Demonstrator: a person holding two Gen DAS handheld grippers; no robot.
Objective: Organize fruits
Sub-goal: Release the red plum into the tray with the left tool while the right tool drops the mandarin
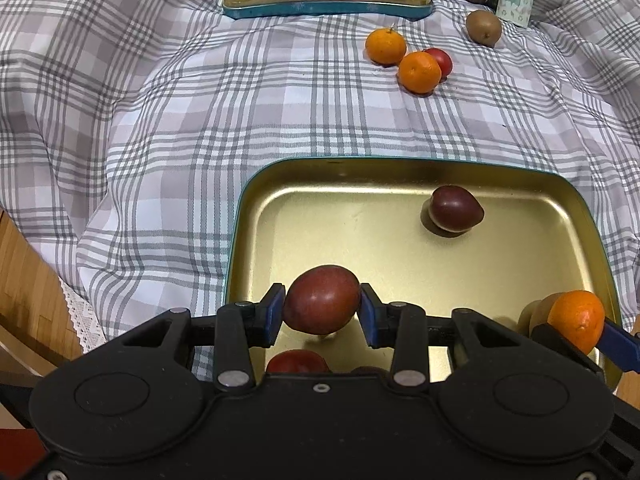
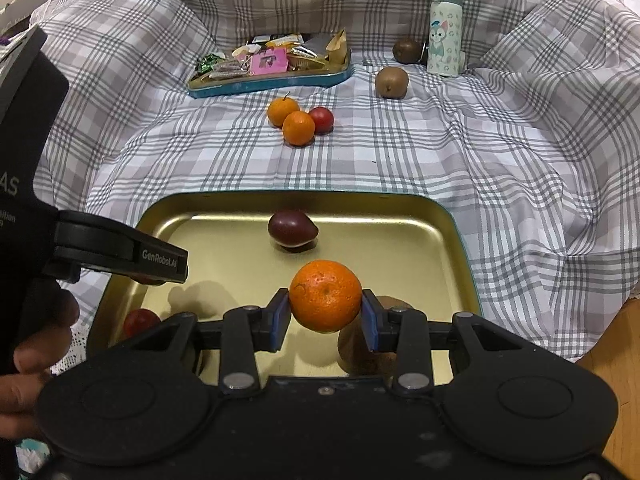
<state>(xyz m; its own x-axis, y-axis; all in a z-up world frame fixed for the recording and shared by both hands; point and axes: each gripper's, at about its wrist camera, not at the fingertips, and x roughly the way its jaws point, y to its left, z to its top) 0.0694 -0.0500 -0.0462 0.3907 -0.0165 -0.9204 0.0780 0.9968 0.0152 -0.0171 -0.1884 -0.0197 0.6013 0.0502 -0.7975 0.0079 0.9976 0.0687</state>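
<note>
Both tools loaded. My left tool (image 1: 322, 312) pinches a dark red fruit (image 1: 322, 299) across its middle, hanging over the near left part of the gold tray (image 1: 360, 168). My right tool (image 2: 325, 316) pinches a mandarin (image 2: 325, 295) the same way, over the tray's near right side.

Handling, my guess: the red fruit looks smooth and glossy, so slippery; the pads sit at its widest line, which is the right spot. It is probably light. The mandarin has a pebbled, soft skin, so it grips better but dents if squeezed; hold across the equator, not on the stem end. Both are round and will roll on the bare metal once released, so set them low.

Already lying in the tray: a dark plum-like fruit (image 1: 455, 210) toward the far side and another red one (image 1: 298, 361) at the near edge under my left tool.

View differences: the right wrist view shows a brown kiwi-like fruit (image 2: 366, 344) in the tray directly under the mandarin; the left view barely catches it behind the mandarin. The right view also shows a hand (image 2: 30, 356) holding the left tool. The left view shows wooden floor and a lace edge at left.

Still out on the checked cloth (image 1: 160, 100), well apart from the tray: two mandarins (image 2: 291, 118), a small red fruit (image 2: 321, 119), two kiwis (image 2: 391, 82), next to a snack tin (image 2: 268, 80) and a bottle (image 2: 445, 40).
</note>
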